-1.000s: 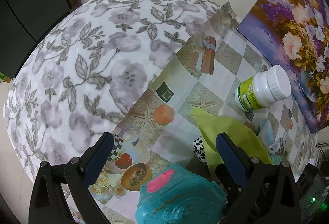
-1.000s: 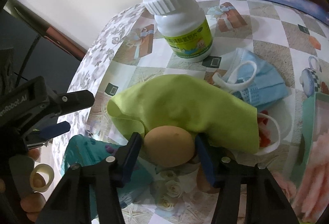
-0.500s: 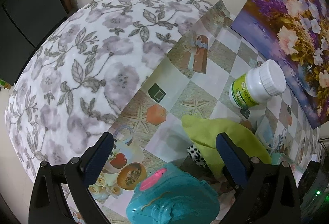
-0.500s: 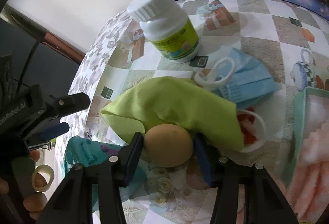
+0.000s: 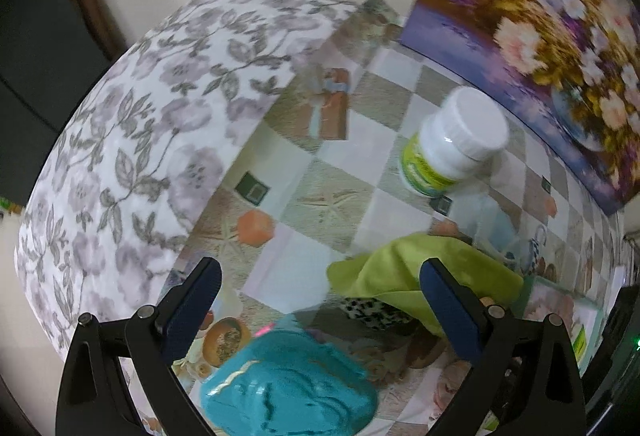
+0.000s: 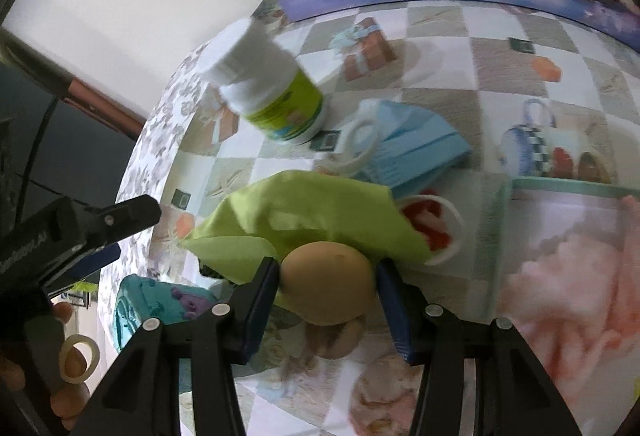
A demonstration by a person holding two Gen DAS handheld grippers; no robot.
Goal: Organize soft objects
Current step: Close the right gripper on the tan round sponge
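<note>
My right gripper (image 6: 326,286) is shut on a tan egg-shaped soft ball (image 6: 328,282), held just above the table. A lime-green cloth (image 6: 312,220) lies behind the ball; it also shows in the left wrist view (image 5: 404,274), draped over a black-and-white spotted soft thing (image 5: 372,310). A teal plush toy (image 5: 288,384) lies under my left gripper (image 5: 320,300), which is open and empty above it. The toy also shows in the right wrist view (image 6: 156,300). A blue face mask (image 6: 416,152) lies behind the cloth.
A white pill bottle with a green label (image 6: 272,92) stands on the patterned tablecloth (image 6: 480,76), also in the left wrist view (image 5: 452,144). A flower painting (image 5: 532,28) leans at the back. A floral blanket (image 5: 140,124) covers the left side.
My right gripper with the ball has drawn back and risen from the cloth and bottle. My left gripper has moved up and away; the teal toy sits lower in its view.
</note>
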